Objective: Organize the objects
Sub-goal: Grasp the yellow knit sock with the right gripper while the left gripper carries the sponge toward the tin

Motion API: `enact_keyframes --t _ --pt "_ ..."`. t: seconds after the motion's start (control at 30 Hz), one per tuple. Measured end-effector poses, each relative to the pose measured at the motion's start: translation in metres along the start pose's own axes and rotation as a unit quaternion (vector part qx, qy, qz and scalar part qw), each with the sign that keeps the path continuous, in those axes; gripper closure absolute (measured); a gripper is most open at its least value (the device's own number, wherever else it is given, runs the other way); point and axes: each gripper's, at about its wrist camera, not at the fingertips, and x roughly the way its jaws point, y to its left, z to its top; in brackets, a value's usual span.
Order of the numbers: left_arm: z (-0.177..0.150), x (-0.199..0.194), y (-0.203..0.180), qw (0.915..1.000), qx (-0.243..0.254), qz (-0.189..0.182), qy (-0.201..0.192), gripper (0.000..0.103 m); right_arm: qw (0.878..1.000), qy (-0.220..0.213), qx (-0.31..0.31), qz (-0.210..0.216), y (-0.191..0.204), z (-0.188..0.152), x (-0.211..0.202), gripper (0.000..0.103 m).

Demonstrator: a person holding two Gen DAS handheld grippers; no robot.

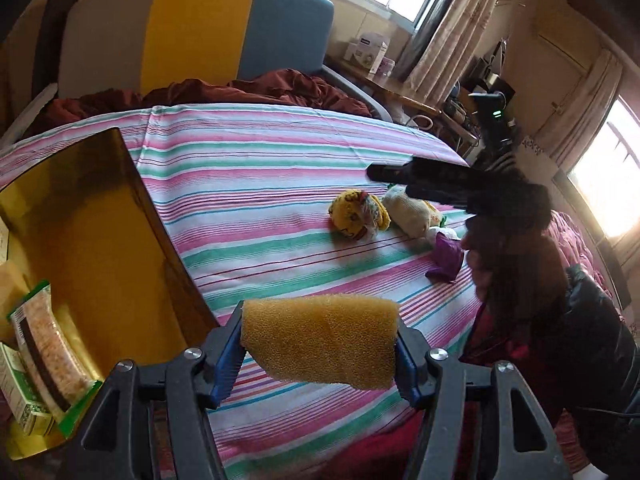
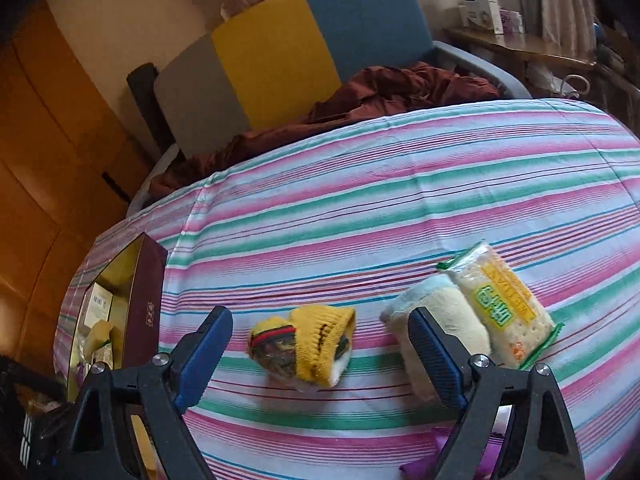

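Observation:
My left gripper (image 1: 320,344) is shut on a yellow sponge (image 1: 320,340), held above the striped bedsheet (image 1: 260,184), right of the gold-lined box (image 1: 92,248). My right gripper (image 2: 320,340) is open and empty, hovering just above a yellow knitted sock bundle (image 2: 308,344). That bundle also shows in the left wrist view (image 1: 358,216). A cream sock roll (image 2: 460,312) lies partly behind my right finger (image 2: 434,356). A cracker packet (image 2: 500,308) lies to its right. In the left wrist view the right gripper (image 1: 420,184) reaches in from the right above the socks.
The box holds a cracker packet (image 1: 48,352) and a green carton (image 1: 20,396); its maroon outer wall (image 2: 146,308) shows in the right wrist view. A purple item (image 1: 446,256) lies near the socks. A maroon blanket (image 1: 240,92) and headboard (image 1: 200,28) are behind.

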Motion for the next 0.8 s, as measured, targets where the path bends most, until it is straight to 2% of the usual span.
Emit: enact_keyframes --t 0.1,0.17,0.2,0.23,0.33,0.8 --pt "-0.001 -0.005 0.005 0.9999 -0.010 -0.002 -0.005 0.040 0.999 0.044 -0.016 0.000 0.007 -0.004 0.029 0.014" --pt "-0.002 -0.008 0.010 0.9998 -0.018 -0.002 -0.010 0.040 0.997 0.069 -0.031 -0.013 0.011 -0.008 0.047 0.019" --pt "-0.002 -0.010 0.012 0.9997 -0.021 -0.002 -0.012 0.040 0.996 0.077 -0.042 -0.020 0.013 -0.011 0.054 0.023" --pt "-0.003 -0.011 0.015 0.9996 -0.025 -0.002 -0.014 0.040 0.995 0.083 -0.053 -0.031 0.015 -0.014 0.060 0.039" --pt "-0.004 -0.015 0.020 0.9993 -0.033 -0.002 -0.020 0.040 0.994 0.073 -0.066 -0.041 0.016 -0.016 0.059 0.046" --pt "-0.009 -0.035 0.030 0.9981 -0.037 0.023 -0.044 0.040 0.988 0.072 -0.116 -0.075 0.028 -0.024 0.060 0.047"
